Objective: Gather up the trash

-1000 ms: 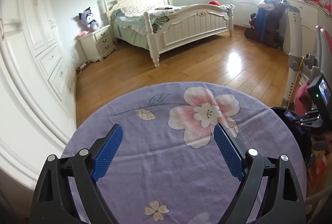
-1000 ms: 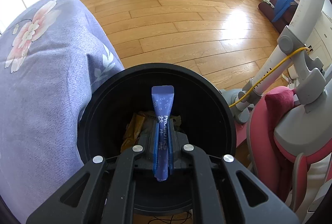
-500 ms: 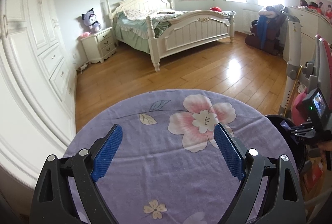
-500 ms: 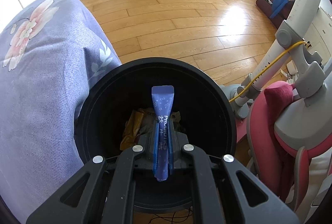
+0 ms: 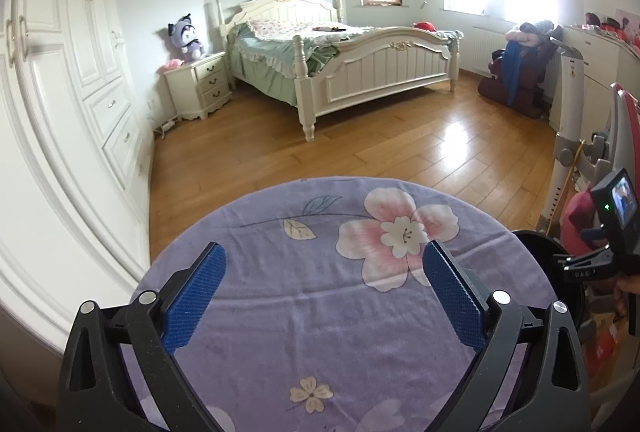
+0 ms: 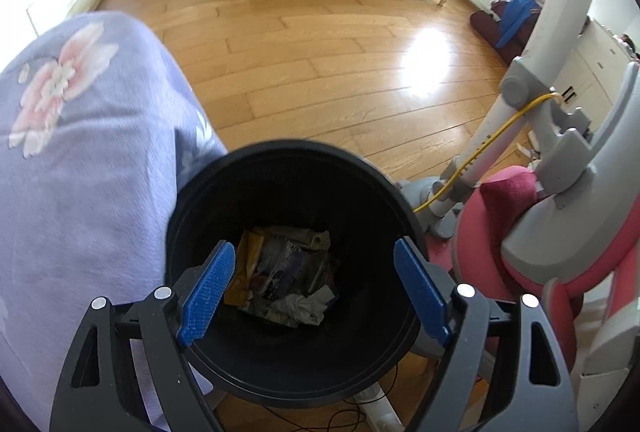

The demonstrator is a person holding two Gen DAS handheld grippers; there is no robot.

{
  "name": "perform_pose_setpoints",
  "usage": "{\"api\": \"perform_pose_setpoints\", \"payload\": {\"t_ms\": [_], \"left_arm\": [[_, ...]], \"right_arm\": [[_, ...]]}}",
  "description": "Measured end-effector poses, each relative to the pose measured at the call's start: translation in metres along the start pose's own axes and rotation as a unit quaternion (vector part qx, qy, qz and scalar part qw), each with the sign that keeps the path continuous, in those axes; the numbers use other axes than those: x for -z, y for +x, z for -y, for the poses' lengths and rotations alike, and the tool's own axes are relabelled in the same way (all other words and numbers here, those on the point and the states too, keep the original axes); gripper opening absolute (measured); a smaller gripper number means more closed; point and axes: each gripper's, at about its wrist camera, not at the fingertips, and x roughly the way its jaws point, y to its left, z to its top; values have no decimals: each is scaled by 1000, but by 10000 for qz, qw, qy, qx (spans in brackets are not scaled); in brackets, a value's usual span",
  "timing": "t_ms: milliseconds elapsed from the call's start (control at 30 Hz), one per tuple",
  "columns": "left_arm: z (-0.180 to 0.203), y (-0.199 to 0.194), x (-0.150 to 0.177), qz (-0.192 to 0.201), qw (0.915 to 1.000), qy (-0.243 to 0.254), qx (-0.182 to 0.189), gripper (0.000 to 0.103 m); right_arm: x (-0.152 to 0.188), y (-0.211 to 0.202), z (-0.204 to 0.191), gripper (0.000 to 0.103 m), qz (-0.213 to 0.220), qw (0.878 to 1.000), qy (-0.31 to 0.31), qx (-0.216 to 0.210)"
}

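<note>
Right gripper [image 6: 312, 288] poised directly above the black bin [image 6: 224, 364], its blue pads spread wide, having just sprung apart, with nothing between them. Trash [image 6: 284, 272], a heap of wrappers and crumpled paper, lies at the bin's bottom, below and between the fingers. To this gripper's left hangs the purple floral cloth [image 6: 80, 168]. Left gripper [image 5: 324, 288], fully spread and empty, hovers over the same cloth [image 5: 320, 344]; the bin's rim [image 5: 536, 244] shows to its right.
</note>
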Motion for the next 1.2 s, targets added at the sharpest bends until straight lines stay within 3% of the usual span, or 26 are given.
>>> {"api": "perform_pose_setpoints", "payload": {"t_ms": [167, 300, 567, 767, 933, 1100, 1200], "left_arm": [[-5, 3, 3, -143, 9998, -24, -136, 98], [-14, 1, 4, -121, 9997, -186, -84, 98], [-40, -17, -7, 159, 9987, -474, -106, 98], [-75, -59, -37, 864, 9914, -680, -714, 98], [-103, -88, -53, 1096, 9863, -947, -792, 98], [-108, -117, -58, 1454, 9717, -759, -1699, 98], [-115, -136, -61, 1505, 9721, -919, -1549, 98]], "right_arm": [[-5, -41, -23, 89, 507, 9983, -245, 173], [-9, -95, -58, 98, 1325, 9893, -523, 328], [-18, -173, -123, 98, 2435, 9683, -480, -267], [-27, -213, -163, 98, 2924, 9529, -288, -754], [-39, -244, -190, 98, 3165, 9409, 7, -1203], [-45, -282, -216, 98, 3561, 9231, 74, -1446], [-47, -307, -225, 98, 3822, 9126, 104, -1452]]}}
